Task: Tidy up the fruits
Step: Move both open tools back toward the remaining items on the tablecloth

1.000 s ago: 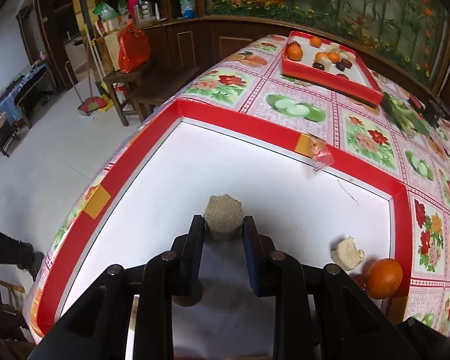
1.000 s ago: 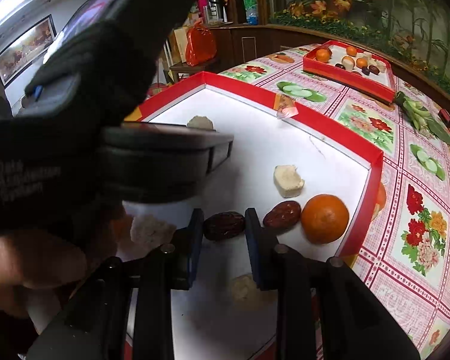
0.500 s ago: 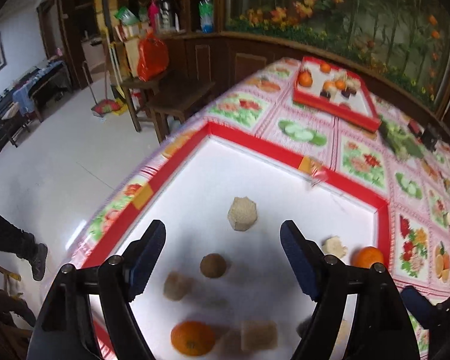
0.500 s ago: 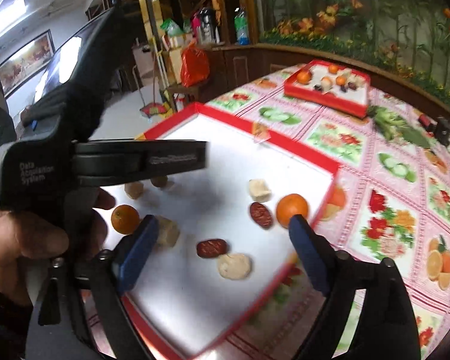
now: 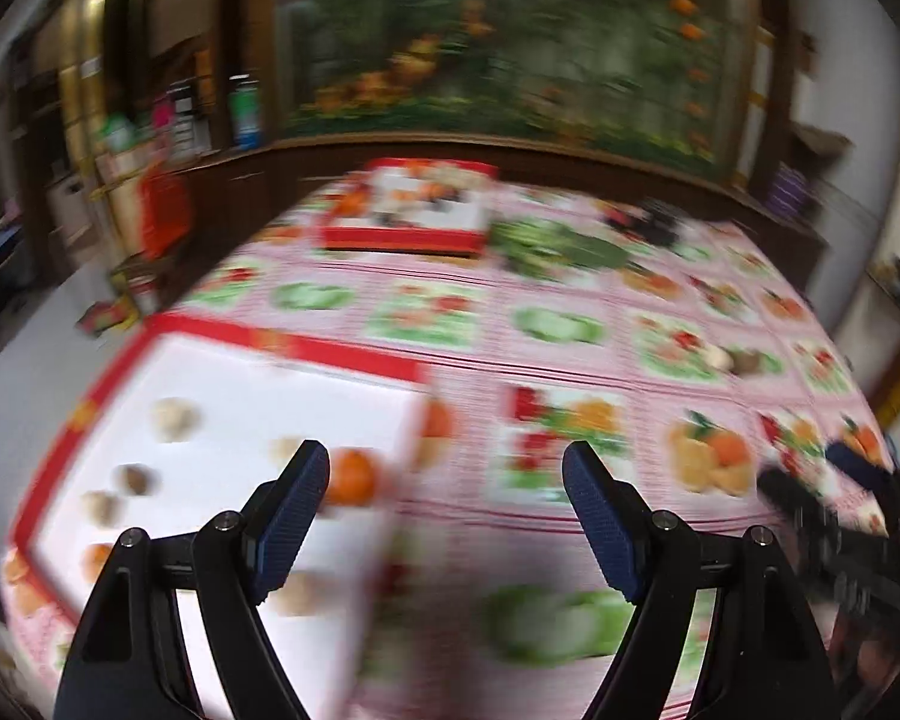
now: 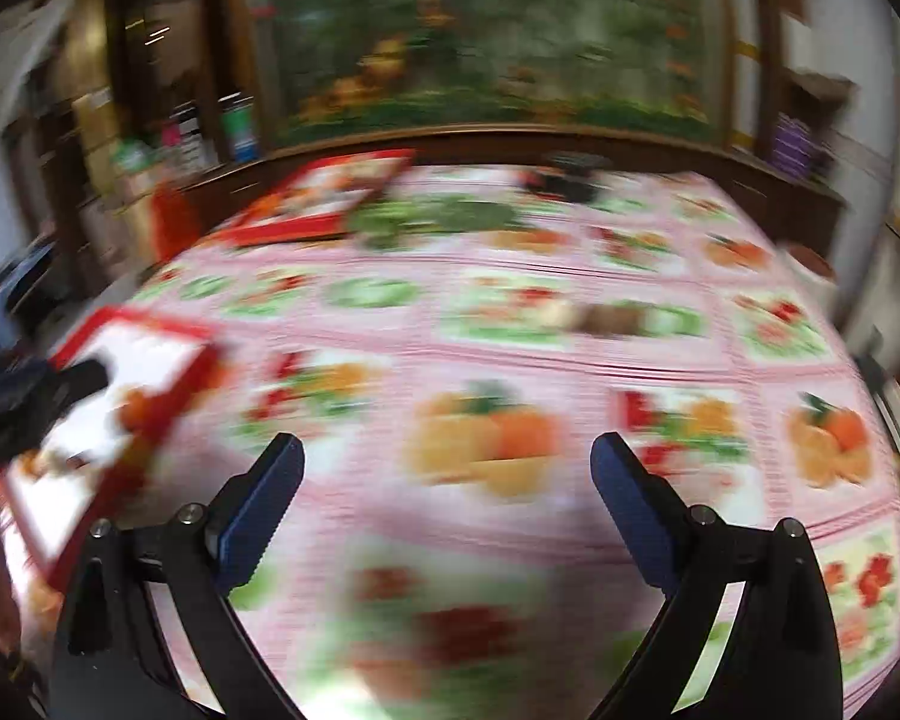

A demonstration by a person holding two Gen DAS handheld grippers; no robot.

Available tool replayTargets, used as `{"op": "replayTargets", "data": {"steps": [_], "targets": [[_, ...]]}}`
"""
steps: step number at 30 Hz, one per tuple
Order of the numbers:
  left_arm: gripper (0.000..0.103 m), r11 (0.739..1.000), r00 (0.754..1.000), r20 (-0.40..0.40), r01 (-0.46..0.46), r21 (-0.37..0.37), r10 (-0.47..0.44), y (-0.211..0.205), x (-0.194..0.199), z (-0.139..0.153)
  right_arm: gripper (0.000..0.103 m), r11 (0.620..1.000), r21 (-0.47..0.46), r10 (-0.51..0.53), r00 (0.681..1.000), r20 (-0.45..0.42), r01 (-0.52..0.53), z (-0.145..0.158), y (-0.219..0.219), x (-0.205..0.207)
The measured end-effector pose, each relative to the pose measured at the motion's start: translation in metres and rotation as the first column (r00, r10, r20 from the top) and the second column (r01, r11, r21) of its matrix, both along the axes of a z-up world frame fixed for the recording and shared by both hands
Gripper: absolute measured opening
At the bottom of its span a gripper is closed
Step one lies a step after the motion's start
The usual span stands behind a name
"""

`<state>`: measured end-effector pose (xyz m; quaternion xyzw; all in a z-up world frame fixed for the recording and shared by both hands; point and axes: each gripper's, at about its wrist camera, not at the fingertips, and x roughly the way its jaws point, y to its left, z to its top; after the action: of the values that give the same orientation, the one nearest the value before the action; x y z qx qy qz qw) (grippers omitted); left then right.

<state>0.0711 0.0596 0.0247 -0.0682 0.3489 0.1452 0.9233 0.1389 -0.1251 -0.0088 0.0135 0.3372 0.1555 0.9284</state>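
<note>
Both views heavily motion-blurred. Left gripper (image 5: 447,468) jaws spread wide, nothing between them, above the right edge of the near red-rimmed white tray (image 5: 342,351). Fruits sit in that tray: an orange (image 5: 354,476) just beside the left finger, pale and brown lumps further left. Right gripper (image 6: 447,459) also wide apart, empty, over bare fruit-print tablecloth (image 6: 510,354) with plenty of free room. Far red tray (image 5: 408,237) with fruit near the table's back edge, green vegetables (image 5: 546,249) beside it.
</note>
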Motion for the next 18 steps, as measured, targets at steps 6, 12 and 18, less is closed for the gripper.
{"op": "replayTargets", "data": {"steps": [6, 12, 18], "targets": [[0.080, 0.991, 0.990, -0.027, 0.135, -0.018, -0.136, -0.063, 0.069, -0.021, 0.085, 0.984, 0.017, -0.175, 0.983, -0.060, 0.177, -0.011, -0.077, 0.079], [0.080, 0.983, 0.982, -0.052, 0.184, -0.007, -0.184, -0.093, 0.121, -0.041, 0.069, 0.977, 0.056, -0.196, 0.970, -0.142, 0.206, -0.025, -0.085, 0.150], [0.080, 0.982, 0.980, -0.060, 0.190, -0.008, -0.190, -0.101, 0.147, -0.052, 0.057, 0.979, 0.018, -0.196, 0.965, -0.175, 0.203, -0.040, -0.070, 0.183]]}}
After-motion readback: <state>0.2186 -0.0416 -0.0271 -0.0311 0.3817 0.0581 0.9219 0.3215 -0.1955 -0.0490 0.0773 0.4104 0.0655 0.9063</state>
